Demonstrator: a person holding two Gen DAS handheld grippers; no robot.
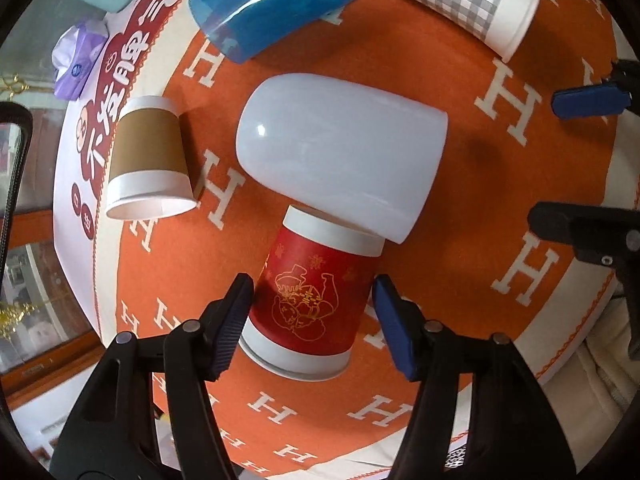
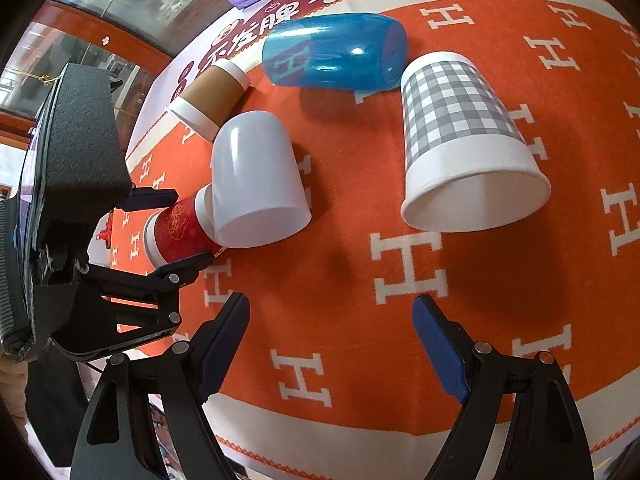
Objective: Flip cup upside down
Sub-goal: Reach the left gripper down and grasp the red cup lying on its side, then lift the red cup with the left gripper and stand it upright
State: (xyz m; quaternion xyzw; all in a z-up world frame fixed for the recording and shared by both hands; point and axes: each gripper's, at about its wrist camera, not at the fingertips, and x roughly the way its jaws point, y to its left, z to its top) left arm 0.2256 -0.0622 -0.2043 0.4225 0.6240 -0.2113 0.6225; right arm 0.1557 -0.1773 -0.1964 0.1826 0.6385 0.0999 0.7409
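Observation:
A red paper cup (image 1: pixel 308 300) with gold drawing lies on its side on the orange cloth, its base against a white plastic cup (image 1: pixel 340 160). My left gripper (image 1: pixel 312 304) is open with its fingers on either side of the red cup, close to its walls; I cannot tell if they touch. In the right wrist view the red cup (image 2: pixel 180 232) sits between the left gripper's fingers (image 2: pixel 188 268). My right gripper (image 2: pixel 332 340) is open and empty above bare cloth. It shows at the right edge of the left wrist view (image 1: pixel 588 100).
The other cups lie on their sides on the orange H-pattern cloth (image 2: pixel 360 280): a brown one (image 1: pixel 148 160), a blue plastic one (image 1: pixel 276 4), a grey checked one (image 2: pixel 468 144), and the white one (image 2: pixel 256 180). A purple tissue pack (image 1: pixel 76 60) lies at the table's far edge.

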